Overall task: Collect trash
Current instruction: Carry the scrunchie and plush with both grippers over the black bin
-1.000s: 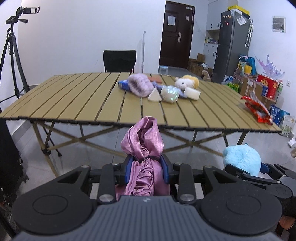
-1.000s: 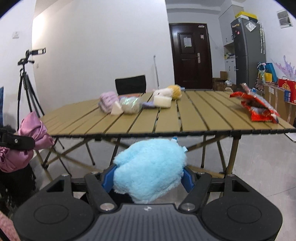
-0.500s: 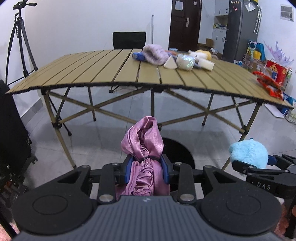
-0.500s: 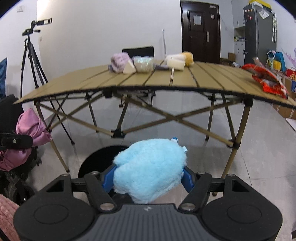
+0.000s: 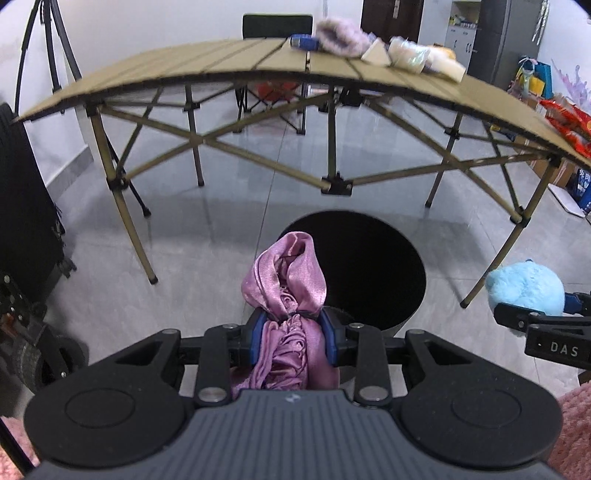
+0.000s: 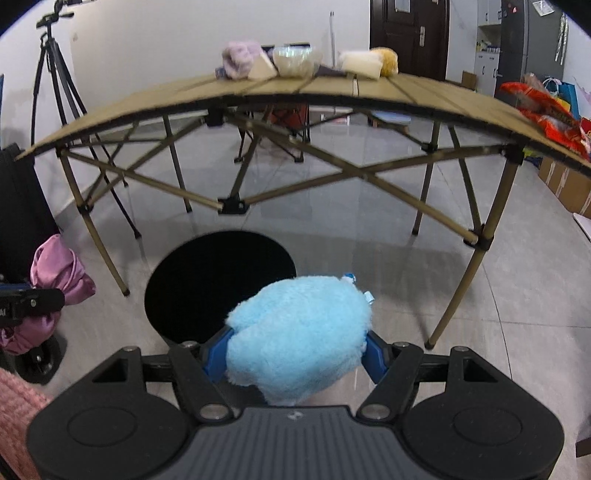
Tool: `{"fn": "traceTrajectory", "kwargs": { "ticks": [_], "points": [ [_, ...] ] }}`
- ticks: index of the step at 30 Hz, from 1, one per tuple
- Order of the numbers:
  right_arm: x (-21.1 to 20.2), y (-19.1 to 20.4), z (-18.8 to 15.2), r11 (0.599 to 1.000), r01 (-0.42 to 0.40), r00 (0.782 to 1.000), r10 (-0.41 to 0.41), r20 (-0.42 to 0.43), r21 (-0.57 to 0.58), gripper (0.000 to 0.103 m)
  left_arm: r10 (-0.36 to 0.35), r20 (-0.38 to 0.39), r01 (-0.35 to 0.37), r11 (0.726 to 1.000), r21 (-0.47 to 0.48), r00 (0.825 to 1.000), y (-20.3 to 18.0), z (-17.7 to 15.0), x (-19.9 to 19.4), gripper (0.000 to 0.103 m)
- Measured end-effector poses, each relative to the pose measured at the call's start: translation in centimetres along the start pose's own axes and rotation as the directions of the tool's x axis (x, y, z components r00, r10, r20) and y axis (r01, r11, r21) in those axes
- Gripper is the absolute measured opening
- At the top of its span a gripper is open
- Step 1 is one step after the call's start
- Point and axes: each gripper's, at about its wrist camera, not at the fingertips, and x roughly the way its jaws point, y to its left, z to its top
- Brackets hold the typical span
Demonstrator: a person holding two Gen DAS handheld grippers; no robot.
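Grey glossy tiles run under a slatted folding table (image 5: 221, 62), and on the floor in front of it stands a round black bin (image 5: 373, 266) with its mouth open and dark inside.

Over the near rim of that bin the left gripper (image 5: 293, 328) is clamped tight on a bunched pink satin cloth (image 5: 288, 280), whose folded top rises above the blue pads while the rest hangs down between them. From the left wrist view the cloth overlaps the bin's left edge. The right wrist view shows the same cloth from the side (image 6: 61, 275), out to the left of the bin (image 6: 218, 284) and near a table leg.

The right gripper (image 6: 295, 350) is closed on a fluffy light-blue plush toy (image 6: 299, 332), its pads pressed into the fur on both sides. In its own view the toy covers the bin's lower right rim; in the left view it sits well to the right of the bin (image 5: 524, 288), beside another table leg.

Up on the table lie more items: a lilac fuzzy bundle (image 6: 238, 59), a pale wedge (image 6: 262, 68), a shiny wrapped lump (image 6: 295, 61), a cream block (image 6: 360, 64) and a yellow plush (image 6: 386, 61). A red snack bag (image 6: 543, 110) lies at the table's right end. Only the left view shows a blue item (image 5: 304, 41) behind the lilac bundle.

A tripod (image 6: 51, 74) stands at the left wall, a dark door (image 6: 408, 33) at the back.
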Motion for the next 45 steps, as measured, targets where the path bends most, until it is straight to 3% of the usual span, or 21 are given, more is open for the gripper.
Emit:
{"fn": "traceTrajectory", "kwargs": {
  "ticks": [13,24,45],
  "points": [
    [3.5,-0.9,-0.5,0.999,0.037,0.995,-0.034,-0.099,0.038,0.069,-0.022,-0.061,0.021,1.0,-0.012,0.998,0.5,0.4,2.5,0.032],
    [5.8,-1.6,-0.4,0.997,0.048,0.988,-0.039,-0.148,0.061,0.069,0.001,-0.123,-0.002,1.0,-0.007,0.992,0.4,1.5,4.6,0.032],
    [7.5,-4.7,1.1,0.98,0.119,0.986,-0.098,-0.135,0.159,0.069,-0.023,-0.161,0.027,0.999,0.026,0.987,-3.4,5.8,8.2,0.032]
  ]
}}
